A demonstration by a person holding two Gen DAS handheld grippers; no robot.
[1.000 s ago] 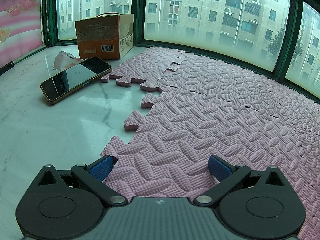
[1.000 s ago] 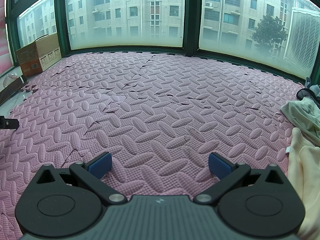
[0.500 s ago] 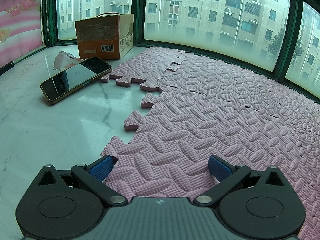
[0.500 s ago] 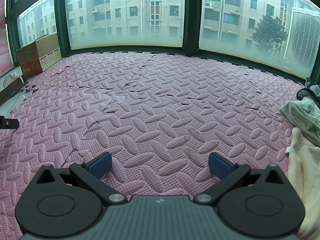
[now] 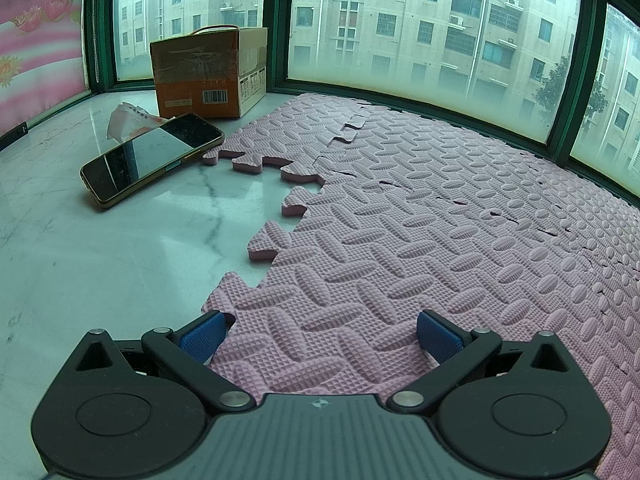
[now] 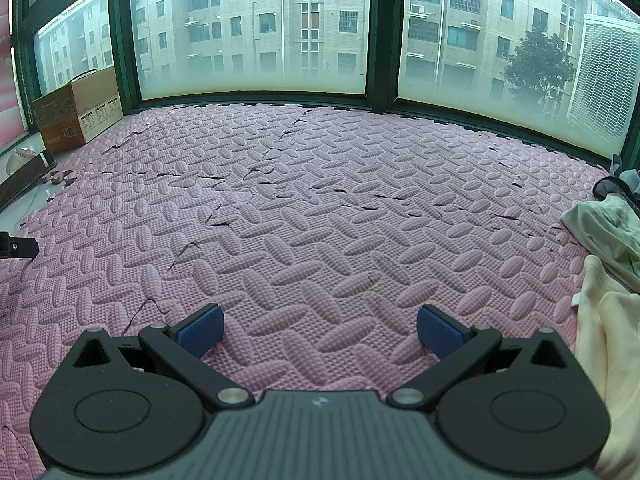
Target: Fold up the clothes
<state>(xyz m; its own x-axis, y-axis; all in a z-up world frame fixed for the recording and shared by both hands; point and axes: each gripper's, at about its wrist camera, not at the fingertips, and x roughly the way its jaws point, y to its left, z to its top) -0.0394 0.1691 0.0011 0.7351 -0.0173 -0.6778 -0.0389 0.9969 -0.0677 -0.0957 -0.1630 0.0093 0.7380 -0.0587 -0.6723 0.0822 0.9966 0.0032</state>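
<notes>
A pile of clothes lies at the right edge of the right wrist view: a cream garment nearest, a pale green one behind it, and a grey piece at the back. My right gripper hovers low over the pink foam mat, open, nothing between its blue pads, left of the cream garment. My left gripper is open too, over the mat's jagged left edge. No clothes show in the left wrist view.
A phone lies on the white marble sill, with a crumpled tissue pack and a cardboard box behind it. Green-framed windows close off the far side. A dark part of the other gripper shows at the left.
</notes>
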